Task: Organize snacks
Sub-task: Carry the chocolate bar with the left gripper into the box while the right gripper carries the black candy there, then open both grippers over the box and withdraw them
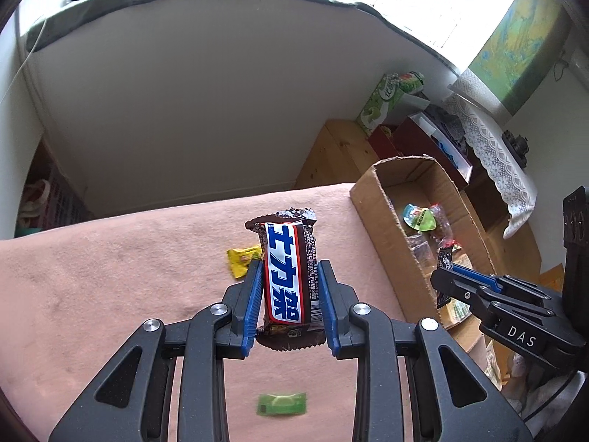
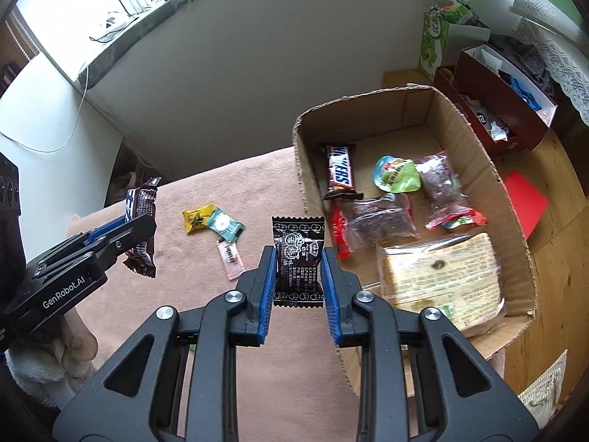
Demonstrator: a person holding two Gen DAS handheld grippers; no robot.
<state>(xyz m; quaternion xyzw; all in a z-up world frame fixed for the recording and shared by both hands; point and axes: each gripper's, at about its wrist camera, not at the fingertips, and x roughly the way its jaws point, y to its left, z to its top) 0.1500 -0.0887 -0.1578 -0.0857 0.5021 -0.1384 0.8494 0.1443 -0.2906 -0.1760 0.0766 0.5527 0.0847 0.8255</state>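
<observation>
Brown-wrapped chocolate bar (image 1: 289,276) sits clamped in your left gripper (image 1: 291,294), lifted above the pink cloth (image 1: 110,276). Your right gripper (image 2: 299,276) pinches a black candy packet (image 2: 299,258), with the cardboard box (image 2: 511,221) at two o'clock from it. Three small candies (image 2: 217,224) lie on the cloth at ten o'clock.

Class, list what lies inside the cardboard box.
Inside the box: a Snickers bar, a green jelly cup, clear packets of dark snacks, a wrapped cake. Whatever lies beneath them is hidden.
</observation>
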